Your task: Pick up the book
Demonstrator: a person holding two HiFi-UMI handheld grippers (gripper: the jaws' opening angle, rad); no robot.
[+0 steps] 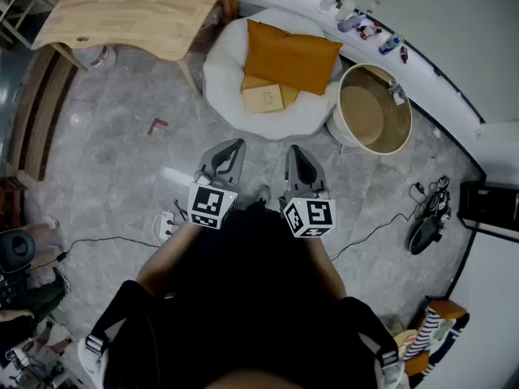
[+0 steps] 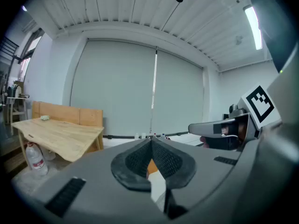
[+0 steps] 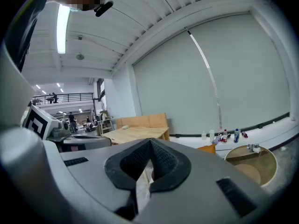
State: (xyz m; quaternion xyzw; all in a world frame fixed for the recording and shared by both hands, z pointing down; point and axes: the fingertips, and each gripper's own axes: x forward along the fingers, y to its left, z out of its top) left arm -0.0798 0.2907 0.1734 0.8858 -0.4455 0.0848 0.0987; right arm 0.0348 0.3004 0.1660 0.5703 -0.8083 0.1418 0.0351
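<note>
Orange cushion (image 1: 290, 55) on a white beanbag (image 1: 227, 83), pale tan book (image 1: 263, 98), light wooden table (image 1: 138, 10) far left, grey marbled floor (image 1: 105, 168), red floor mark (image 1: 158, 125), beige tub (image 1: 375, 112) right

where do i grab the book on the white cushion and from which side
Probably the near edge of the book, coming in low from your side: it lies flat on the white cushion, with the orange pillow crowding its far edge, so the near edge is free.
</note>
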